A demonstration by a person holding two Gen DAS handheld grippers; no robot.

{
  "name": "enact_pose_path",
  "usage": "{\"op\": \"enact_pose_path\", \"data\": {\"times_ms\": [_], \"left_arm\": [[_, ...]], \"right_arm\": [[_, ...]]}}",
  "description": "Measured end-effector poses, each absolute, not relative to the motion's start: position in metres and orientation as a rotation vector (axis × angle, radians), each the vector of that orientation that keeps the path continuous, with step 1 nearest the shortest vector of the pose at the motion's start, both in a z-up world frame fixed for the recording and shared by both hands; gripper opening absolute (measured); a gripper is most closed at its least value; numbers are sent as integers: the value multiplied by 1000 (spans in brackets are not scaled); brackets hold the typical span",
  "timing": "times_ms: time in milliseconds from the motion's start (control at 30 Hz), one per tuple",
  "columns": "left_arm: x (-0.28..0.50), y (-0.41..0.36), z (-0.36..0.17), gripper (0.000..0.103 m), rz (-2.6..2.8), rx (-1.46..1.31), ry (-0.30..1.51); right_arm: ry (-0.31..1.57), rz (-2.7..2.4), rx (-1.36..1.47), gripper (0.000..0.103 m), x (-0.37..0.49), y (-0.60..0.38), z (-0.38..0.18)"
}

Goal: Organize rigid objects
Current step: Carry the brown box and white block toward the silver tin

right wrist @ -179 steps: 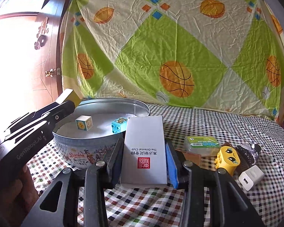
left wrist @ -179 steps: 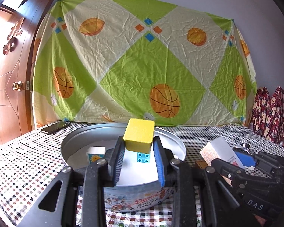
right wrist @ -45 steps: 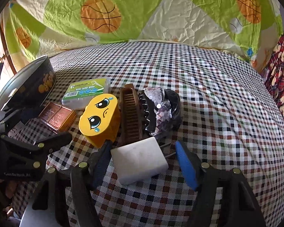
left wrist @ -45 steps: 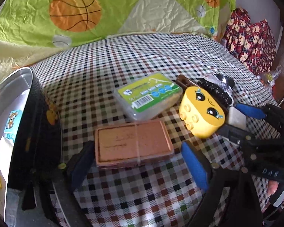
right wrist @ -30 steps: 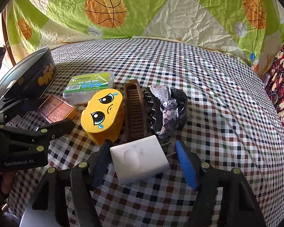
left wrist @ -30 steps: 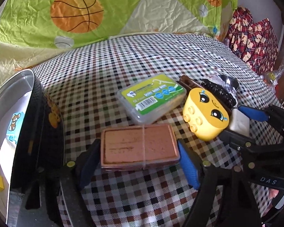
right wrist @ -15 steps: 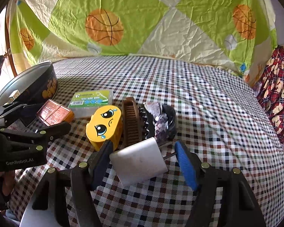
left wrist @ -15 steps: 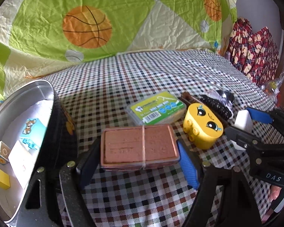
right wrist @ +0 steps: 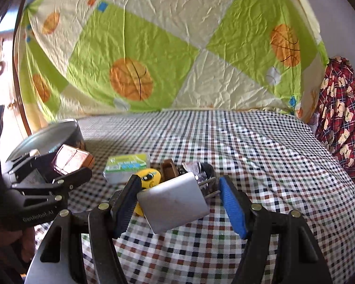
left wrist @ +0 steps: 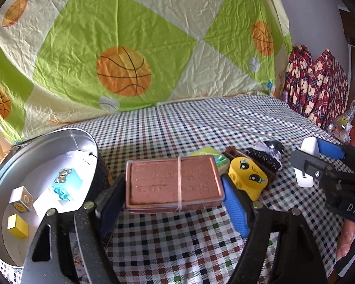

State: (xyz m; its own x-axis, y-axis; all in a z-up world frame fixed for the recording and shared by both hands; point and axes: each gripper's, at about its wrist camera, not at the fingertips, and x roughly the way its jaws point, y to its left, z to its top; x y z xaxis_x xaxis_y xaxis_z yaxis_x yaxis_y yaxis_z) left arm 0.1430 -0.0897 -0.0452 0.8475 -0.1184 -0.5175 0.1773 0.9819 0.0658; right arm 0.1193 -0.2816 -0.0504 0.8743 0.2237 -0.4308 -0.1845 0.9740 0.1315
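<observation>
Copper-brown flat tin (left wrist: 175,181), banded by a thin elastic, sits crosswise in the left tongs (left wrist: 172,201); its long axis spans the gap, pads pressing both short ends. It hangs clear of the checked surface (left wrist: 201,127). The round metal tin (left wrist: 82,139), already holding small blocks, lies just left of it and a little below, so we judge the coming move a short swing leftward over the rim. Left tongs tilt gently downward. The right tongs (right wrist: 177,201) are part-open around a white charger (right wrist: 175,203), gripped slantwise, lifted, farther from the tin. The yellow face block (left wrist: 248,177) rests on the surface.
</observation>
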Motion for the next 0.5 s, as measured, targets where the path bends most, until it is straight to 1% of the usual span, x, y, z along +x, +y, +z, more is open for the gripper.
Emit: {"op": "enact_pose_path", "data": {"times_ms": [233,500], "left_arm": [[132,-82,-39,78,-130,83,471],[120,-74,-34,78,-107,52,398]], "right_arm": [[394,196,126,69,109,-285,-46],[366,180,112,69,104,-285,-43]]}}
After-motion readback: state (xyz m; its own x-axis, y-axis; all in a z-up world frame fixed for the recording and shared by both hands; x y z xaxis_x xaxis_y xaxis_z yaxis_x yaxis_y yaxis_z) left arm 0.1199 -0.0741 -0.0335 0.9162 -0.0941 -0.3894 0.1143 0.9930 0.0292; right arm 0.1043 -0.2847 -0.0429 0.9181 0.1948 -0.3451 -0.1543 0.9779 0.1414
